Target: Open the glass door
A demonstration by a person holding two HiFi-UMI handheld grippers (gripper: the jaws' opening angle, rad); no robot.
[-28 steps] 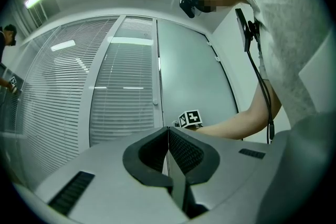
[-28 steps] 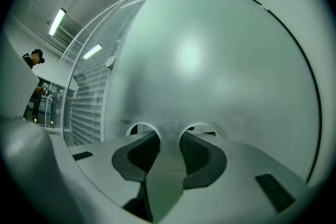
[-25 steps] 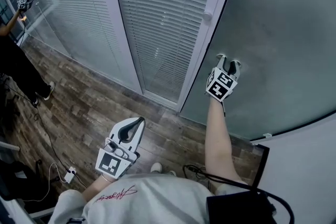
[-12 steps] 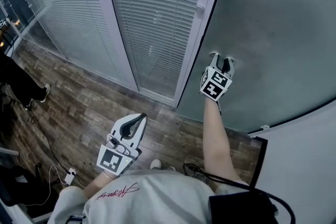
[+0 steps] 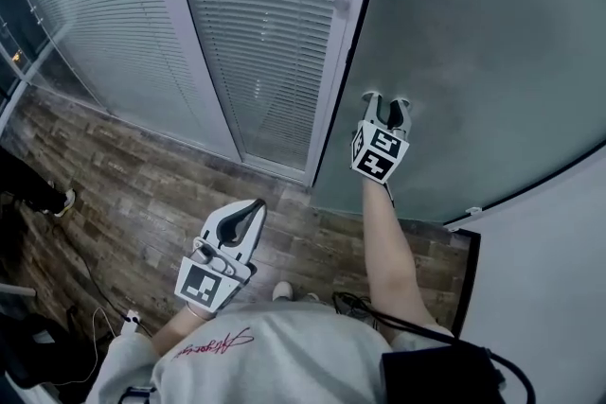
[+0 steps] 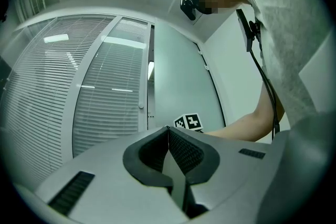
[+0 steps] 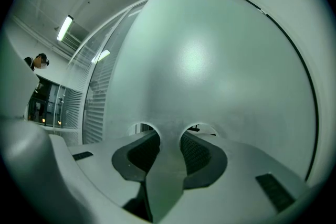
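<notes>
The frosted glass door (image 5: 473, 43) fills the far right of the scene, its left edge beside a white frame post (image 5: 339, 52). The right tongs (image 5: 387, 99) are held out on a bare forearm (image 5: 388, 232), with their tips right at the door's surface, low down near its left edge. They stand moderately wide, with only the glass pane ahead of them and nothing gripped. The left tongs (image 5: 252, 208) hang nearer, low on the left over the wood-plank floor (image 5: 133, 175), well apart from the door. Their tips are closed together and empty. Slatted blinds (image 5: 265, 24) line the glazed partition to the left of the post.
</notes>
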